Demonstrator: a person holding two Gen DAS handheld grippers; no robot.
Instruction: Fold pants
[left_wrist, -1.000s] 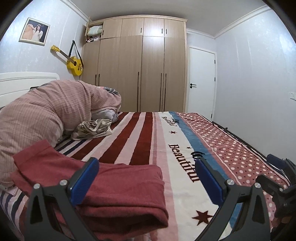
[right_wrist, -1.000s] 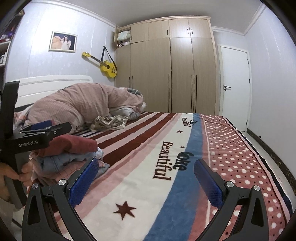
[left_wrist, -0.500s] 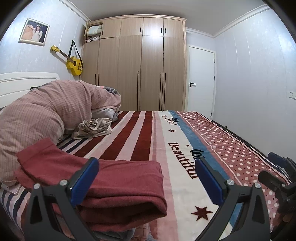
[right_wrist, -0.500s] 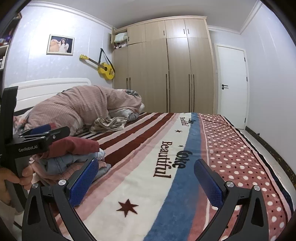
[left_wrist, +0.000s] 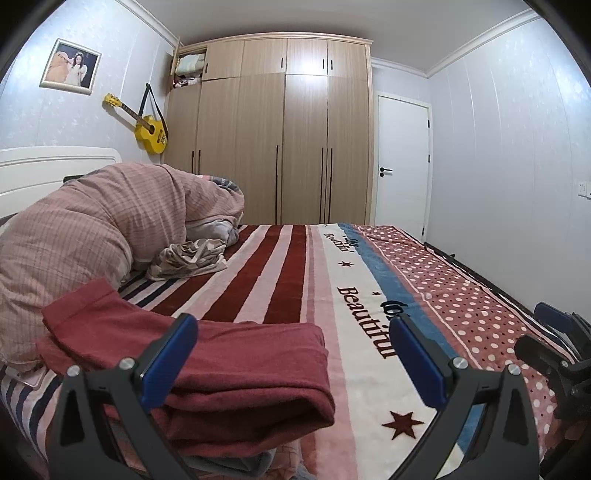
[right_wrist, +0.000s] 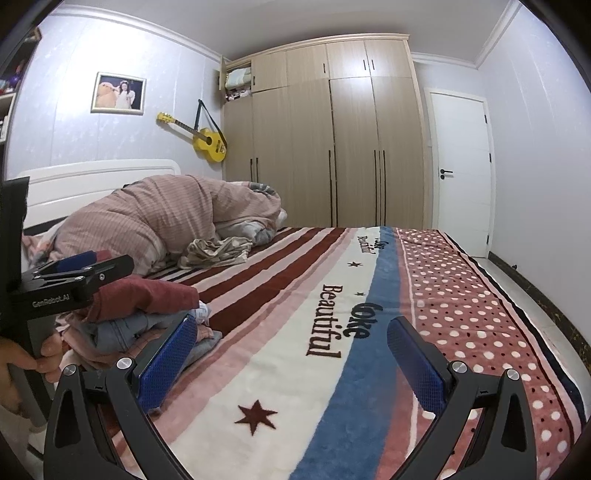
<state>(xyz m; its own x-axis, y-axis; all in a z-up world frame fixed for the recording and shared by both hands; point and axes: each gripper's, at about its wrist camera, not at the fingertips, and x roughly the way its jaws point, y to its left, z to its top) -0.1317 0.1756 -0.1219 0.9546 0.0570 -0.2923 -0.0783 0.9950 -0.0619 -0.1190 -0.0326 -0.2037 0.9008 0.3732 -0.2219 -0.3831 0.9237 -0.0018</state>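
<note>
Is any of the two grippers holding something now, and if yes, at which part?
Nothing is held. The left gripper and the right gripper are both open; the folded dark red pants lie on top of a clothes pile, ungripped.

The left hand-held gripper (left_wrist: 295, 356) has a matte black frame whose two arms spread into a wide V, each tipped with a blue rectangular pad (left_wrist: 168, 360). Silver round screw heads sit on each arm just behind the pads. The right hand-held gripper (right_wrist: 291, 363) is built the same way, and its blue pads (right_wrist: 166, 363) show a fine mesh texture. Seen from the right one, the left body is a black block printed "GenRobot.AI" in white, with bare-skinned fingers (right_wrist: 50, 349) just below that lettering.
</note>
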